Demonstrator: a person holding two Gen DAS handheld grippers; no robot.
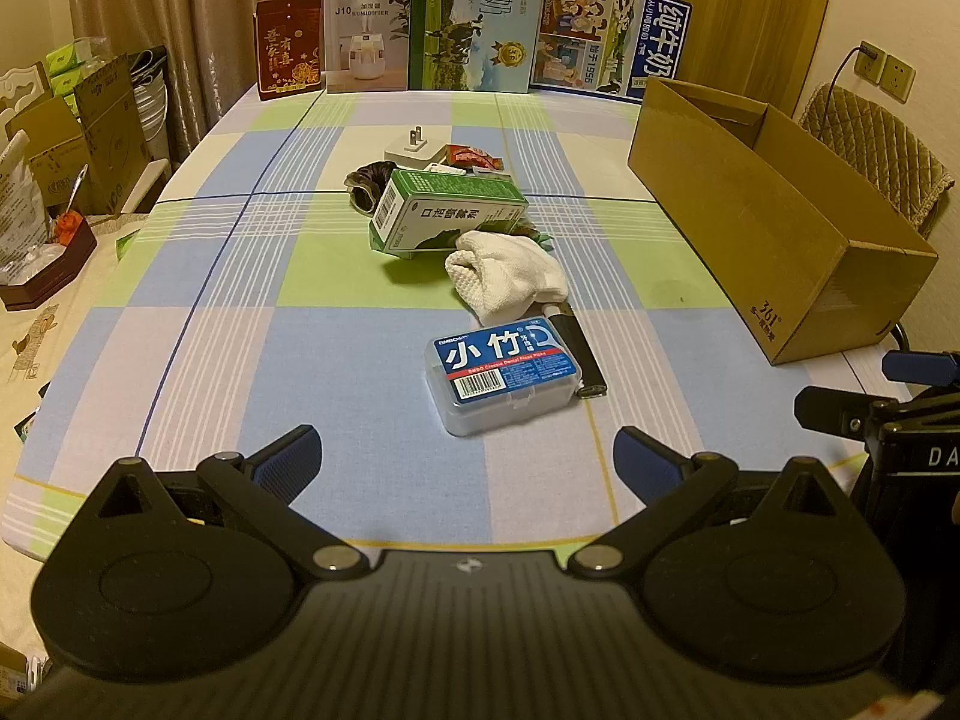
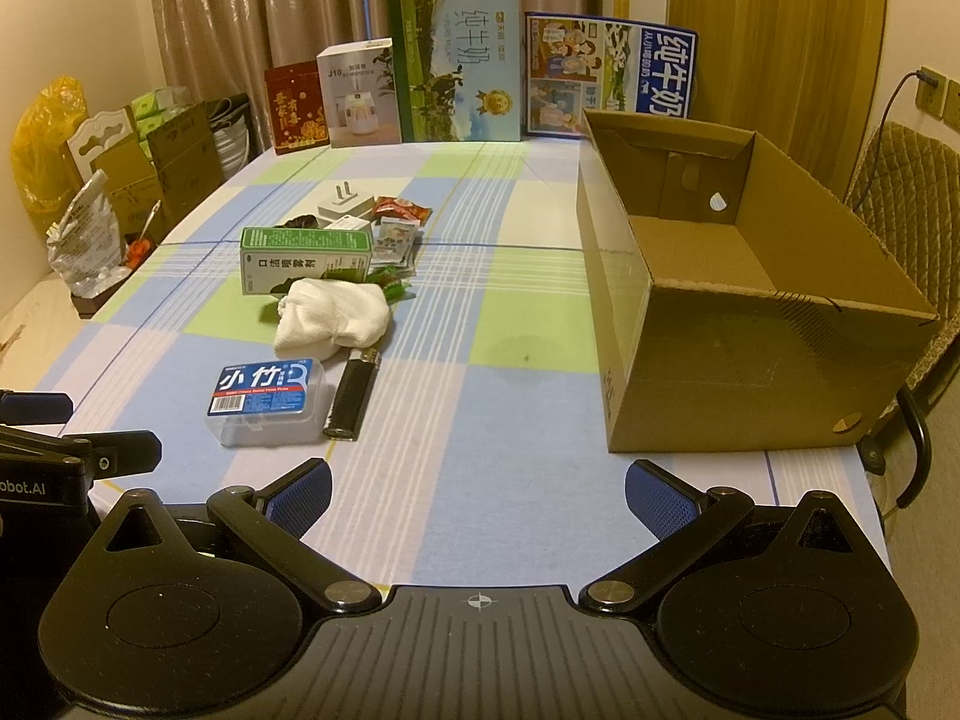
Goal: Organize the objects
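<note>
A clear floss-pick box with a blue label (image 1: 503, 377) (image 2: 269, 402) lies nearest on the checked tablecloth, a black lighter (image 1: 581, 354) (image 2: 354, 393) beside it. Behind them sit a white folded cloth (image 1: 509, 279) (image 2: 333, 315), a green-and-white carton (image 1: 447, 213) (image 2: 303, 258), snack packets (image 1: 474, 157) (image 2: 399, 222), a white plug adapter (image 1: 411, 150) (image 2: 339, 201) and a dark item (image 1: 369, 180). An open, empty cardboard box (image 1: 774, 216) (image 2: 744, 300) stands at the right. My left gripper (image 1: 468, 462) and right gripper (image 2: 478, 495) both hover open near the table's front edge, holding nothing.
Upright product boxes (image 1: 474, 18) (image 2: 456, 66) line the table's far edge before curtains. Cartons and bags (image 1: 72, 138) (image 2: 120, 180) crowd the left side. A quilted chair (image 1: 876, 144) (image 2: 906, 192) stands behind the cardboard box. The right gripper's body (image 1: 900, 420) shows at the left view's edge.
</note>
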